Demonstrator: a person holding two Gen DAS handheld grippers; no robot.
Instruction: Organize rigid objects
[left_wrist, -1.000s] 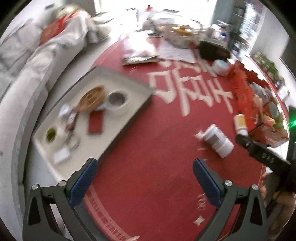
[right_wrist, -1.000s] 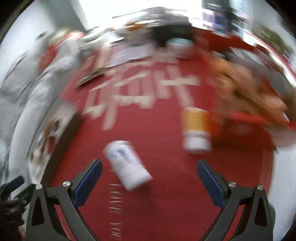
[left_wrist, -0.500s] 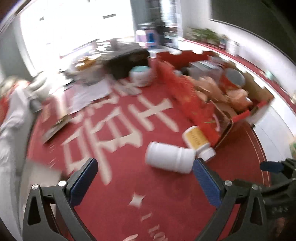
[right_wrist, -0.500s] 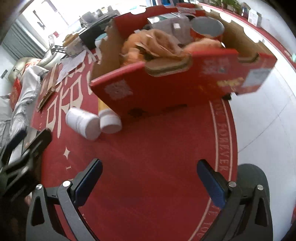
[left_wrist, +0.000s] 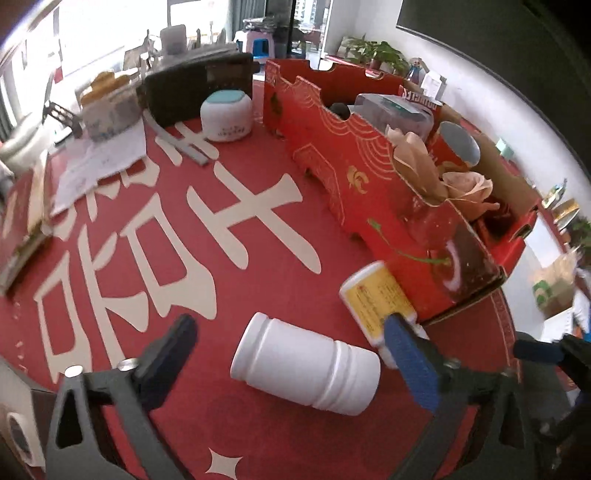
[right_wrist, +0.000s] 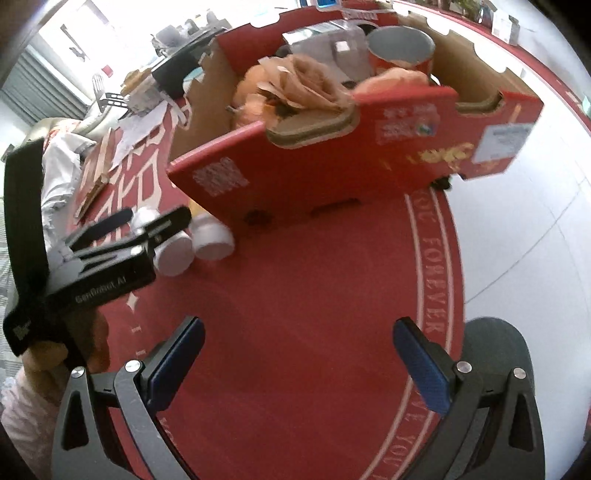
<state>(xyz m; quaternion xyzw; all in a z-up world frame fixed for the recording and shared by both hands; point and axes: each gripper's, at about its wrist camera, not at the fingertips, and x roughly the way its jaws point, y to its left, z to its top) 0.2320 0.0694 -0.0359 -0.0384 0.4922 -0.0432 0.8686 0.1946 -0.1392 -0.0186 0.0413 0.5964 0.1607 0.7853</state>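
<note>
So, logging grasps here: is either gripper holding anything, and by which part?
Nothing is gripped. The left gripper, jaws just closing, straddles the lying white bottle without pad contact; the right gripper is open over bare carpet.

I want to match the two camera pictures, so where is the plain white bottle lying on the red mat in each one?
Left wrist: white bottle at bottom centre, lying between the left claw's fingers.
Right wrist: white bottle at middle left, partly behind the left claw.
Shared landmark: red cardboard box.
</note>
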